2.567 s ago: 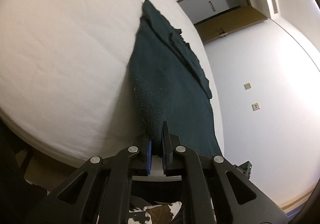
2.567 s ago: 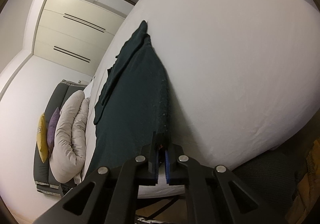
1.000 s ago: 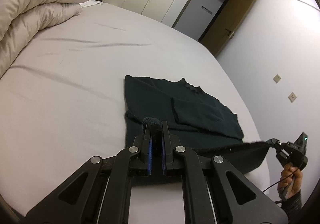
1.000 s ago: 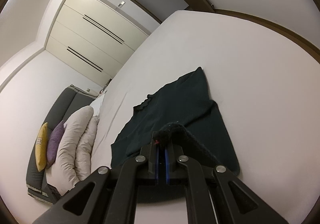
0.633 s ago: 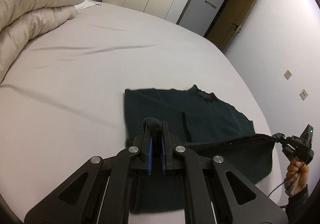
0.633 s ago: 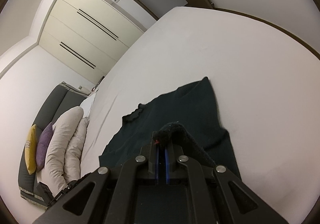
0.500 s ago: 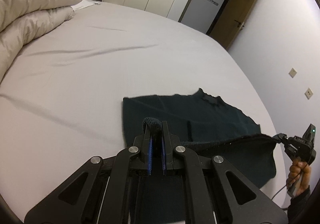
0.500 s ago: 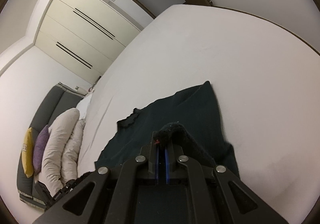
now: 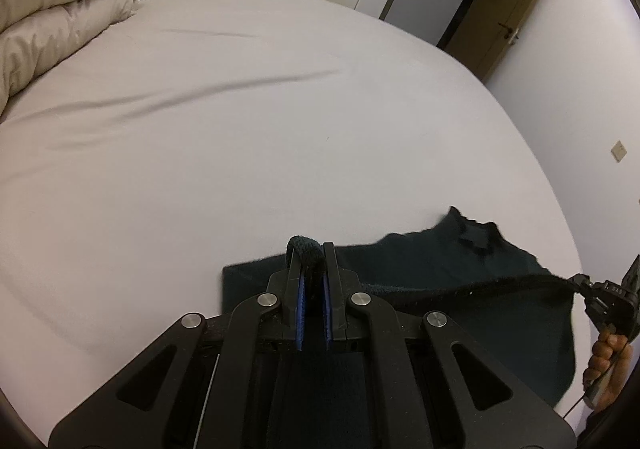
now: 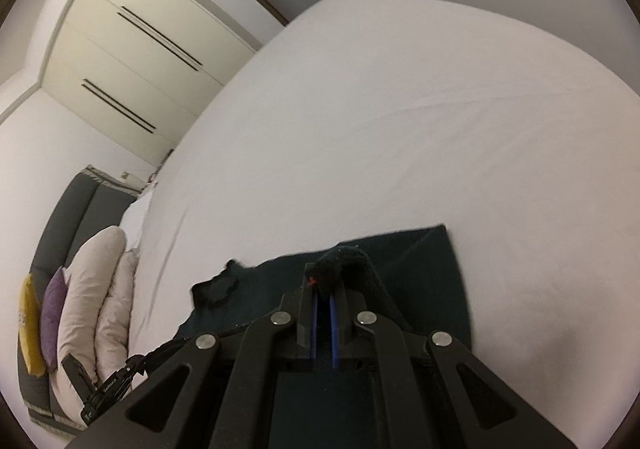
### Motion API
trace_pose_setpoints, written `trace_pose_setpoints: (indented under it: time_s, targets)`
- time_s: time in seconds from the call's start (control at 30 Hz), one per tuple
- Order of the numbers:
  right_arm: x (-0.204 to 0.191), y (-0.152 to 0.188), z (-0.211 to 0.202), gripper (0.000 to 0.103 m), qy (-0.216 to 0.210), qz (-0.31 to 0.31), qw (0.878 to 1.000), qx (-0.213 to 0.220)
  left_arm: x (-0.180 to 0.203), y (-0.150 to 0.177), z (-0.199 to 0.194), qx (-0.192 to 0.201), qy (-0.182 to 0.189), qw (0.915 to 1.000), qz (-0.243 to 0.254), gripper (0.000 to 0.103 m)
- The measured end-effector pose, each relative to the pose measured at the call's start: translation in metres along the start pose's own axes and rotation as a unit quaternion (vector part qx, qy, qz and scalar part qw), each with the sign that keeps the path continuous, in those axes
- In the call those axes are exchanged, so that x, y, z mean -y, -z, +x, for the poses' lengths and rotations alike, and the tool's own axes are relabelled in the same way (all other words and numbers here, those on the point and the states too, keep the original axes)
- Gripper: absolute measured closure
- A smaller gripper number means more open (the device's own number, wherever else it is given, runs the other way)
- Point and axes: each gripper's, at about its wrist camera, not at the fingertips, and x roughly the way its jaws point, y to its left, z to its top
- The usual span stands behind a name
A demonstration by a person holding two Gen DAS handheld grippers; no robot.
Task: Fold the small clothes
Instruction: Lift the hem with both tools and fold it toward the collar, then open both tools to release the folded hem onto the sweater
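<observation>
Item, dark sweater (image 9: 432, 269) on the bed (image 9: 240, 129): my left gripper (image 9: 311, 249) and right gripper (image 10: 325, 281) each clamp a hem corner; I'd lay the edge level onto the collar end before releasing

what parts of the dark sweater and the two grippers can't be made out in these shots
- Left wrist view: the near part of the dark green sweater is hidden under the left gripper and its body.
- Left wrist view: the right gripper is small and cut off by the right edge.
- Right wrist view: the collar is motion-blurred.
- Right wrist view: the right gripper's body covers the lower sweater and the bed beneath.
</observation>
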Motion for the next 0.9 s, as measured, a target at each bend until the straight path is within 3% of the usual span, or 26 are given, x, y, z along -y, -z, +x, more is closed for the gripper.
trace_pose_setpoints:
  time_s: [0.13,0.2,0.3,0.37,0.4,0.43,0.47,0.53,0.67,0.77,0.9]
  targets:
    - [0.004,-0.009,0.021,0.097,0.021,0.005,1.0,-0.005,0.001,-0.002,0.029,-0.013,-0.006,0.9999,-0.005,0.097]
    - [0.009,-0.011,0.037,0.095,0.041,0.006,0.999,-0.02,-0.003,-0.003,0.051,-0.04,-0.006,0.999,-0.018,0.096]
    - [0.022,-0.009,0.048,0.088,0.04,0.035,0.998,-0.026,-0.011,-0.006,0.064,-0.046,0.017,0.9978,-0.045,0.093]
    - [0.03,-0.007,0.04,0.083,0.026,0.05,0.998,-0.001,-0.011,-0.009,0.06,-0.031,0.031,0.998,-0.044,0.075]
    - [0.034,-0.009,0.037,0.082,0.022,0.052,0.998,0.008,-0.011,-0.01,0.057,-0.024,0.039,0.998,-0.044,0.05]
    - [0.036,-0.01,0.033,0.071,0.021,0.056,0.998,0.017,-0.012,-0.011,0.054,-0.017,0.046,0.9978,-0.046,0.029]
    - [0.04,-0.011,0.028,0.056,0.029,0.064,0.997,0.031,-0.014,-0.011,0.047,-0.001,0.051,0.9973,-0.053,0.026]
    - [0.052,-0.012,0.013,0.052,0.022,0.092,0.993,0.068,-0.017,-0.012,0.036,0.014,0.055,0.9968,-0.055,0.025]
    - [0.056,-0.016,-0.013,0.049,0.029,0.09,0.991,0.09,-0.022,-0.012,-0.002,0.067,0.059,0.9952,-0.039,0.025]
    - [0.042,-0.015,-0.024,0.05,0.031,0.029,0.996,0.078,-0.034,-0.004,-0.026,0.086,0.06,0.9938,-0.037,0.025]
    - [0.032,-0.005,-0.021,0.05,0.035,-0.03,0.998,0.031,-0.057,0.017,-0.045,0.095,0.049,0.9925,-0.059,0.025]
